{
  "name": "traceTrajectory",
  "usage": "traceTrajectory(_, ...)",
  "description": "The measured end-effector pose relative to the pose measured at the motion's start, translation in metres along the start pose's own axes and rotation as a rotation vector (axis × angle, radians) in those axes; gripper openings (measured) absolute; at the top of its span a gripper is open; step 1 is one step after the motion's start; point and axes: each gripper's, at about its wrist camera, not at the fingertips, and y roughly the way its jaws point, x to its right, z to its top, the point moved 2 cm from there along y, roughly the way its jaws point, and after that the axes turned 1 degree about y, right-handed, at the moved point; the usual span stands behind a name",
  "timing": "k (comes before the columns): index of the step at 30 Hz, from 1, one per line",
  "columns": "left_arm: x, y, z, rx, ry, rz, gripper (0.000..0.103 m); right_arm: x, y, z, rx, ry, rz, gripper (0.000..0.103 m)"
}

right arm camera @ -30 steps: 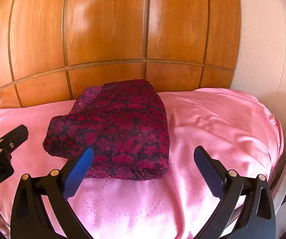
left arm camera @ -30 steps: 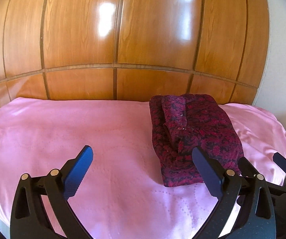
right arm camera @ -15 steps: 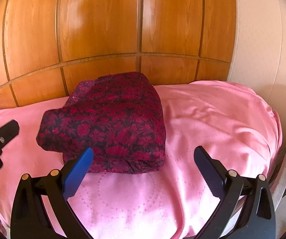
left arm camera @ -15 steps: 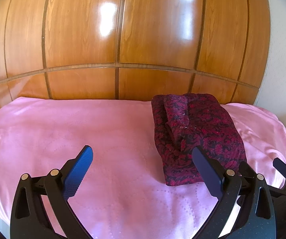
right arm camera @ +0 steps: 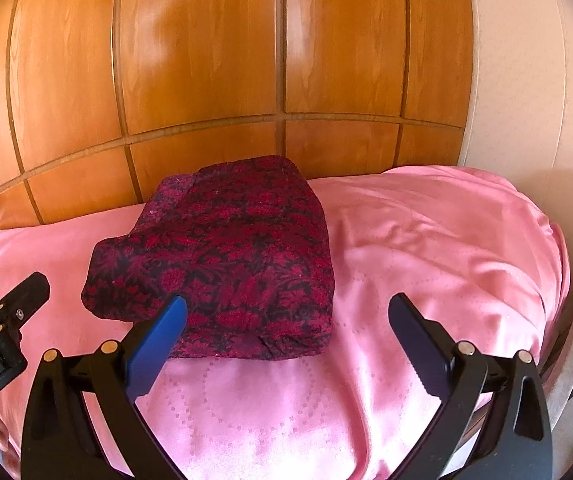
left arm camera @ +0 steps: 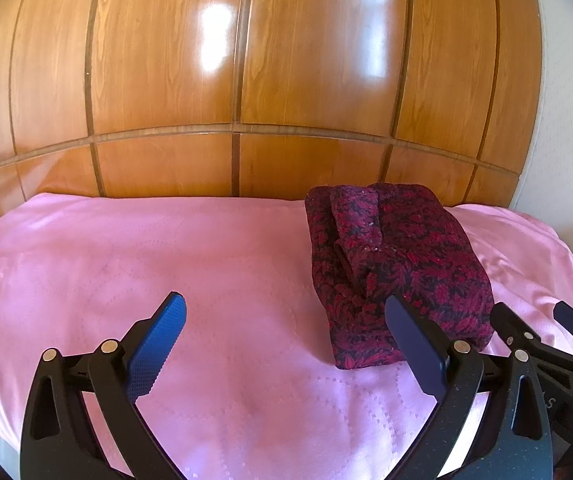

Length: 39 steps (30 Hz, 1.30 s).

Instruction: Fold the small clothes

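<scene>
Now the folded garment point(right arm camera: 226, 256) lies at frame centre on the pink bed point(right arm camera: 426, 248), both the left gripper point(left arm camera: 286, 344) and the right gripper point(right arm camera: 288, 342) wide open and empty, so a careless nudge may undo its folds.

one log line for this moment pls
garment: folded, on pink sheet | left gripper: open, holds nothing | right gripper: open, holds nothing | contact: none

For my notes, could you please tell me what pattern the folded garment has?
The garment has a dark red floral print on black, clearest in the right wrist view.
</scene>
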Motion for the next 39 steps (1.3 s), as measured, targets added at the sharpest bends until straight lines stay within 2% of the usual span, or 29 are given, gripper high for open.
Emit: traceTrajectory(39, -0.001, -0.007, 0.0, 0.017, 0.003, 0.005, 0.099, -0.016, -0.001, -0.005, -0.011, -0.034, 0.027, 0.101)
